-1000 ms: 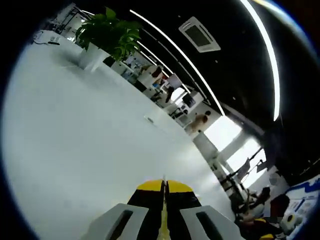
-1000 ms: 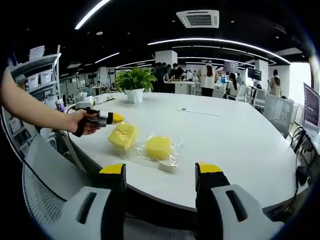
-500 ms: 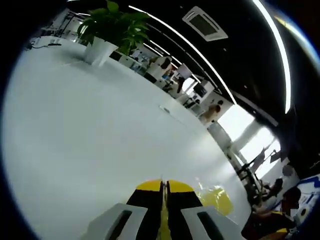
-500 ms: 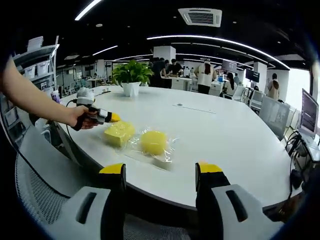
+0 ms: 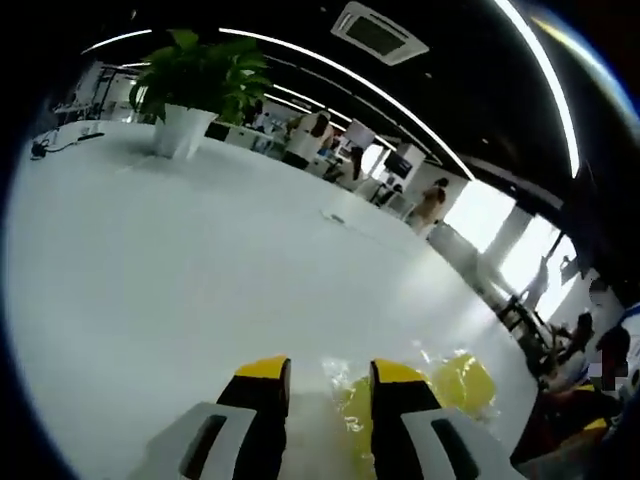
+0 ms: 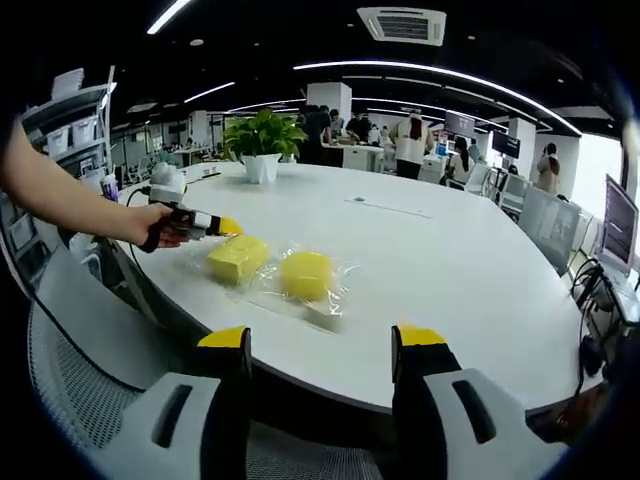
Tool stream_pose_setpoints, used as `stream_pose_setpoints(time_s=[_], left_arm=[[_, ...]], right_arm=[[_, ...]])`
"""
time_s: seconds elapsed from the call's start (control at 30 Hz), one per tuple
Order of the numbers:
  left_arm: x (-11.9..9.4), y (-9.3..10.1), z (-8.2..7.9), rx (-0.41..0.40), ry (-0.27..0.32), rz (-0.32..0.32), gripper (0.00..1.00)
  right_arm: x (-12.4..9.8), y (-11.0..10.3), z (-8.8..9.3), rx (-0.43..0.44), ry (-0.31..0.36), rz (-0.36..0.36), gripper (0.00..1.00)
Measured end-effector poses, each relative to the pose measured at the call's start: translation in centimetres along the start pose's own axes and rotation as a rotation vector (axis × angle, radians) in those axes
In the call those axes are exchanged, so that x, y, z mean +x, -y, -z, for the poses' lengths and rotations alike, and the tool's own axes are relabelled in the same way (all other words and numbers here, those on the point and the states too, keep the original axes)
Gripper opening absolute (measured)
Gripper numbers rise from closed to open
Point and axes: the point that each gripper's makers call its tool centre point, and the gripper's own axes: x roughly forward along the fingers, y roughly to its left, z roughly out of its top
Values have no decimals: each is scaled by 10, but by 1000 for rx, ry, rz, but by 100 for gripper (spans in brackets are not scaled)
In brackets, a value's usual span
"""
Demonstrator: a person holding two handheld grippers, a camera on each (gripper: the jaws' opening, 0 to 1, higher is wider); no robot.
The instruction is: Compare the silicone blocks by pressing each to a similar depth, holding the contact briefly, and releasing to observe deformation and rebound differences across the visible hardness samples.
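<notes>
In the right gripper view the right gripper (image 6: 320, 345) stands with its yellow-tipped jaws wide apart, gripping nothing, held off the near edge of a large white table (image 6: 470, 270). Ahead of it and slightly to its left, on the table, lie two yellow silicone blocks in clear plastic wrap: a squarish block (image 6: 237, 257) and, just beside it on the right, a round block (image 6: 306, 273). The left gripper (image 6: 222, 226), held in a person's hand (image 6: 160, 224), reaches in from the left, its yellow tip just at the far left corner of the squarish block; contact cannot be told. A mesh office chair (image 6: 80, 390) sits below the table edge, to the left of the right gripper.

In the left gripper view the left gripper (image 5: 326, 374) has its jaws parted with a clear gap, empty. The yellow of the wrapped blocks (image 5: 455, 381) shows between and just right of its tips. Far ahead to its left stands a potted plant (image 5: 190, 85) on the table.
</notes>
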Motion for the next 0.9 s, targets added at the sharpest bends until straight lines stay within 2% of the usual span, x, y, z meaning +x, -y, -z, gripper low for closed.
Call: stream_pose_setpoints(time_s=[0.17, 0.23, 0.4, 0.53, 0.6, 0.67, 0.73, 0.83, 0.9], left_arm=[[-23, 12, -15, 75, 42, 53, 45], [-33, 25, -14, 164, 35, 99, 49], [-71, 64, -12, 256, 37, 221, 58], [-104, 88, 1, 366, 13, 279, 70], [-119, 97, 7, 358, 11, 297, 77], [-132, 109, 13, 304, 25, 353, 83], [-143, 109, 22, 301, 18, 349, 88], [-153, 100, 40, 362, -14, 311, 91], [-159, 98, 49, 373, -20, 302, 94]], right_arm=[[1, -2, 1, 3, -4, -5, 54], [1, -1, 0, 6, 1, -5, 55], [2, 1, 4, 6, -4, -7, 59], [-1, 9, 13, 54, -12, -6, 60], [-1, 12, 16, 97, -9, -6, 62], [-1, 14, 18, 100, -12, -3, 63], [-1, 15, 19, 88, -20, 7, 63], [1, 15, 18, 88, -19, 2, 65], [3, 14, 18, 83, -20, -2, 65]])
